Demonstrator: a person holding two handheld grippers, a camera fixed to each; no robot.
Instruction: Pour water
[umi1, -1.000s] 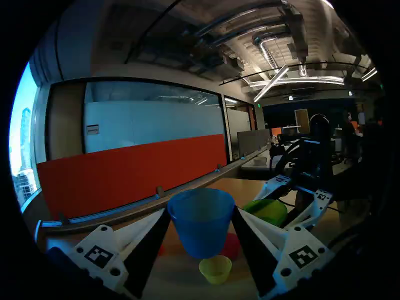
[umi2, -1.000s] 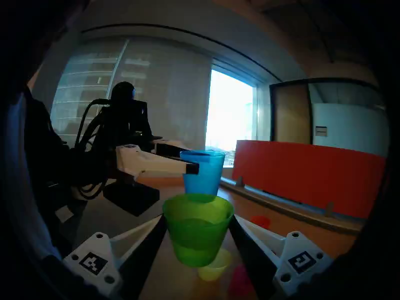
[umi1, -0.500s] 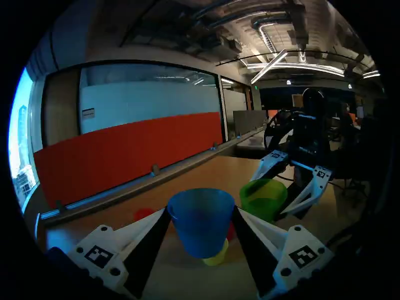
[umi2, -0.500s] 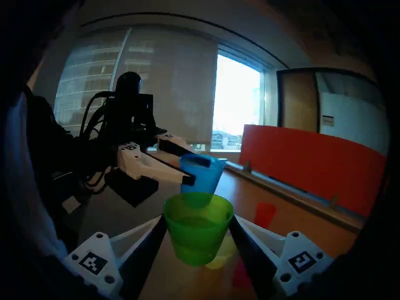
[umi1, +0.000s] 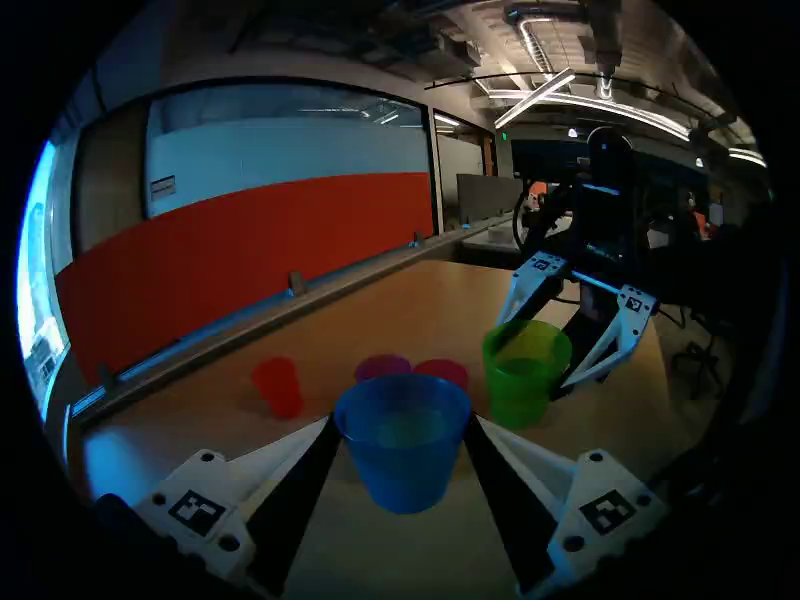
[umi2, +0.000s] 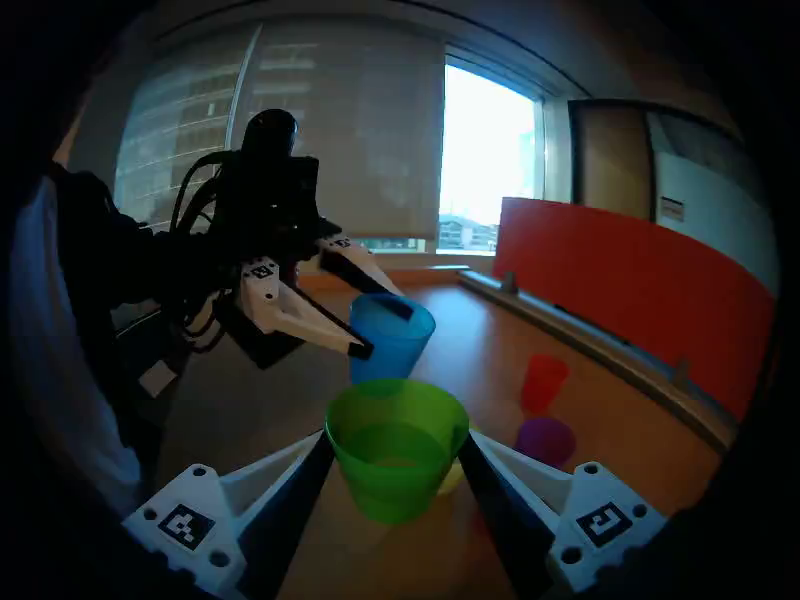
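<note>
Counts up to two grippers and six cups: squeezes the blue cup (umi1: 403, 455) with both fingers of the left gripper (umi1: 403, 425), squeezes the green cup (umi2: 397, 460), part full of water, the same way in the right gripper (umi2: 398, 437), and holds both up over the table (umi1: 420, 310), near each other. Leaves four small cups standing on the table below: one red cup (umi1: 278, 385), one purple cup (umi1: 383, 367), one pink cup (umi1: 441, 372), and one yellow cup (umi2: 453, 480) peeking out behind the green one. Looks further down than a second ago, so shows much more table and less ceiling, with the small cups now in plain sight.
</note>
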